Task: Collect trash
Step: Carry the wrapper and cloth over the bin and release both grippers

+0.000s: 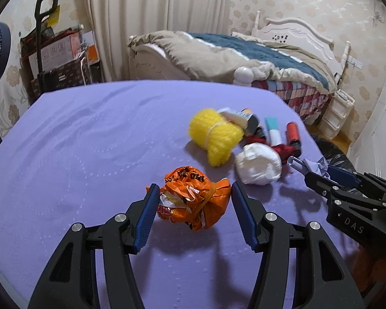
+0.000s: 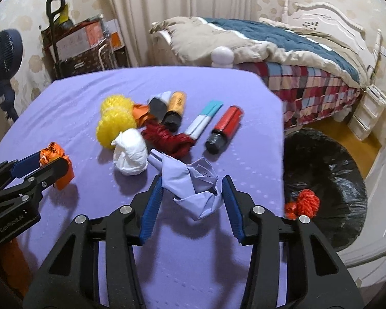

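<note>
My left gripper (image 1: 194,194) is open, its blue pads either side of a crumpled orange wrapper ball (image 1: 193,200) on the purple table (image 1: 90,141). My right gripper (image 2: 190,188) is open around a crumpled lilac paper wad (image 2: 193,185). A white wad (image 2: 130,152), a yellow mesh bundle (image 2: 113,123), a red wrapper (image 2: 167,136), tubes and small bottles (image 2: 224,128) lie behind. In the left wrist view the right gripper (image 1: 319,171) shows at the right edge; in the right wrist view the left gripper (image 2: 46,163) shows at the left.
A black-lined trash bin (image 2: 326,188) stands right of the table with red-orange trash (image 2: 305,203) inside. A bed (image 2: 283,51) lies behind, boxes and a cart (image 2: 77,43) at the back left, a fan (image 2: 2,56) at far left.
</note>
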Motion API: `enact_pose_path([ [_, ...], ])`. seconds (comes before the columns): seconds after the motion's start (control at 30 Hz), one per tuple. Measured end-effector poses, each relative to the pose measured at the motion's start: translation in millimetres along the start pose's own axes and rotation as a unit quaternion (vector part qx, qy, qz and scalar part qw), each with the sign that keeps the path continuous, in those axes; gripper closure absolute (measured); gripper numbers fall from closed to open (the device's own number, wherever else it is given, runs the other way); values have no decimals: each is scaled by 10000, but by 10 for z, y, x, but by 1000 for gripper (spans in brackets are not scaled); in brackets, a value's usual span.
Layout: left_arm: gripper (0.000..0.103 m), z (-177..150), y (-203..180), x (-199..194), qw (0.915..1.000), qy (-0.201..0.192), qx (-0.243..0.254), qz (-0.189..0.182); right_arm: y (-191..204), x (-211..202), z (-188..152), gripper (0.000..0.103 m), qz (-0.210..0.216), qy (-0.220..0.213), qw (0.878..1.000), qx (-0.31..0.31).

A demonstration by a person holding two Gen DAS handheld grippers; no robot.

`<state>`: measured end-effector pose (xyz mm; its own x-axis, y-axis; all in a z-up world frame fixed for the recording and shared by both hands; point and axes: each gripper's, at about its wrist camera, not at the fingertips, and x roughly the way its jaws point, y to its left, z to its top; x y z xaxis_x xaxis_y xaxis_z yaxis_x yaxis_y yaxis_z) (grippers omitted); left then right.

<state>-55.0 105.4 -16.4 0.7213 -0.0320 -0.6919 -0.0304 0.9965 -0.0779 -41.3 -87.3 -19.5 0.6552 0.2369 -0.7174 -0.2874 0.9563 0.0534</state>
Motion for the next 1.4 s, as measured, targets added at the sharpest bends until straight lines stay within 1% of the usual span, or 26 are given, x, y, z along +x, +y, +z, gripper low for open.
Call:
enact_pose_path([
  [0.1, 46, 59, -117, -65, 9998, -152, 97, -111, -141, -100, 30, 57, -108, -130, 9998, 141],
  [0.2, 46, 130, -290, -101, 9989, -279, 235, -306, -338, -213, 67, 57, -349, -302, 9985, 301],
  [0.37, 46, 234, -629, -99, 9958, -480, 506, -596, -726, -299, 74, 57, -776, -422, 9941, 624],
  [0.5, 46, 346, -994, -9, 9913, -619, 741, -900, -1050, -339, 67, 57, -1112, -489, 9887, 878],
  [0.53, 46, 366, -1056, 12, 9904, -653, 774, -944, -1138, -350, 50, 57, -1239, -519, 9864, 943],
  [0.67, 46, 466, -1362, 137, 9865, -687, 938, -1155, -1386, -342, 12, 57, -1517, -579, 9808, 1081],
  [0.73, 46, 506, -1536, 213, 9846, -720, 1051, -1201, -1516, -306, -9, 57, -1655, -559, 9779, 1148],
  [0.8, 46, 530, -1682, 291, 9832, -735, 1127, -1237, -1622, -291, -24, 57, -1678, -565, 9764, 1237],
  [0.97, 46, 591, -1946, 492, 9824, -613, 1185, -1305, -1864, -240, -36, 57, -1771, -637, 9723, 1388],
  [1.13, 46, 652, -2202, 698, 9818, -513, 1298, -1289, -2064, -189, -40, 57, -1879, -645, 9685, 1501],
  [1.4, 46, 707, -2458, 925, 9811, -351, 1418, -1268, -2277, -90, -46, 57, -1907, -562, 9655, 1683],
])
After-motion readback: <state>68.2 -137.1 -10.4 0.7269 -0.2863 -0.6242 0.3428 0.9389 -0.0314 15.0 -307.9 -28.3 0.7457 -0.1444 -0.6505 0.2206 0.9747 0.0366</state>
